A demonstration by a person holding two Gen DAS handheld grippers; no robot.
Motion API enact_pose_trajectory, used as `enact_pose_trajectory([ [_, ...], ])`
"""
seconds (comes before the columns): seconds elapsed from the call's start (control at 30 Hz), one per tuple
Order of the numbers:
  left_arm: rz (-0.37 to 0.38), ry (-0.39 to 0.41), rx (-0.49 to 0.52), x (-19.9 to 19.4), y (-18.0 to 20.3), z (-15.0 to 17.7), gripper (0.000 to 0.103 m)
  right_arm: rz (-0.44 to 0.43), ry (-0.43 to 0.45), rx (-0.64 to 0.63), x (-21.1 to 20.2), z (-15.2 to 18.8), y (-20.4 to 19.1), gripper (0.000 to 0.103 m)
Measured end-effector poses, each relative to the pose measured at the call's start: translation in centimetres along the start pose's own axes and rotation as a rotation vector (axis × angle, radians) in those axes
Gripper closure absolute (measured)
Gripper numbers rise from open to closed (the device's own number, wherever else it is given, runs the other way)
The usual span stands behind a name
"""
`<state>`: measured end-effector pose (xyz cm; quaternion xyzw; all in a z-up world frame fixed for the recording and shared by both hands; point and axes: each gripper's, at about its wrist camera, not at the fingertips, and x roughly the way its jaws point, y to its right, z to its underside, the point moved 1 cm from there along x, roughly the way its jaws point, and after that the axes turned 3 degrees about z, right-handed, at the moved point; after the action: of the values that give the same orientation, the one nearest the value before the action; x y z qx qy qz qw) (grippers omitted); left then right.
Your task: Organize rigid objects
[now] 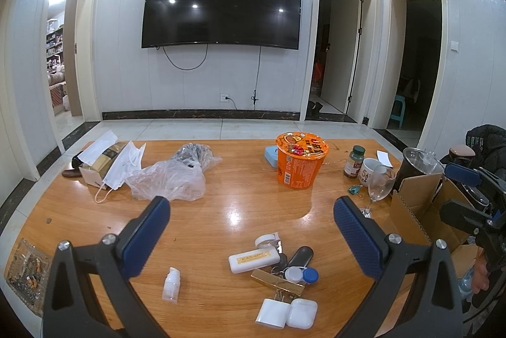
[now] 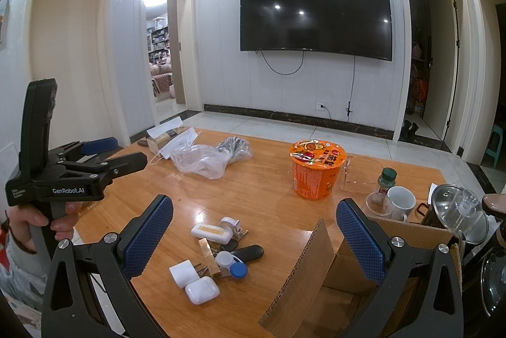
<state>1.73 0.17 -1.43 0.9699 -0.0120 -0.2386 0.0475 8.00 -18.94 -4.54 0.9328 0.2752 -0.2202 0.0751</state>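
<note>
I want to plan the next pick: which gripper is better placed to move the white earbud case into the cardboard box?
Probably the right gripper: it is open, the earbud case lies just below it, and the cardboard box is directly beside it.

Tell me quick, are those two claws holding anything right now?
Left claw: open, holding nothing, above the table.
Right claw: open, holding nothing, beside the cardboard box.

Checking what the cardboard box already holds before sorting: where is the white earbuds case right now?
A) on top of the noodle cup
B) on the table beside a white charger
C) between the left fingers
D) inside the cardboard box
B: the white earbuds case lies on the table touching the white charger, outside the cardboard box.
</note>
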Motion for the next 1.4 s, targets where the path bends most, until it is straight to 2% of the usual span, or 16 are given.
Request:
enact_pose_trajectory([
  [0.33,0.004,-0.008,-0.005,0.0,-0.6,0.1,0.001,0.007,-0.004,-0.014,-0.3,0.1,-0.3,0.0],
  [0.5,0.011,-0.02,-0.01,0.2,-2.0,0.5,0.001,0.01,0.013,-0.061,-0.9,-0.2,-1.8,0.0],
  [0.57,0.009,-0.027,-0.019,0.4,-3.0,0.9,0.001,-0.002,0.02,-0.09,-1.0,-0.4,-2.9,0.008],
  [0.63,0.009,-0.034,-0.023,0.5,-3.8,1.2,0.001,-0.026,0.017,-0.121,-0.7,-0.5,-4.2,0.027],
  [0.67,0.001,-0.043,-0.021,0.7,-4.4,1.4,0.001,-0.055,0.01,-0.136,-0.4,-0.5,-4.9,0.031],
  [0.73,-0.003,-0.058,-0.01,1.0,-5.1,2.0,0.001,-0.124,-0.024,-0.157,0.4,-0.1,-6.3,0.041],
  [0.8,-0.021,-0.086,0.012,1.5,-5.7,2.7,0.001,-0.205,-0.083,-0.182,1.8,1.2,-7.9,0.044],
  [0.97,-0.053,-0.176,0.038,3.3,-7.0,5.2,0.001,-0.317,-0.267,-0.215,6.5,6.6,-10.4,0.045],
  [1.13,0.02,-0.259,0.011,5.6,-8.1,8.2,0.001,-0.272,-0.403,-0.225,10.7,11.6,-9.9,0.045],
  [1.27,0.022,-0.312,0.039,7.6,-8.5,10.0,0.001,-0.233,-0.425,-0.24,12.3,13.7,-8.9,0.04],
  [1.33,0.038,-0.344,0.031,8.5,-9.0,10.9,0.001,-0.238,-0.432,-0.256,13.0,14.3,-8.7,0.039],
  [1.4,0.024,-0.368,0.033,9.5,-9.4,11.6,0.001,-0.236,-0.44,-0.282,13.7,14.7,-8.7,0.038],
])
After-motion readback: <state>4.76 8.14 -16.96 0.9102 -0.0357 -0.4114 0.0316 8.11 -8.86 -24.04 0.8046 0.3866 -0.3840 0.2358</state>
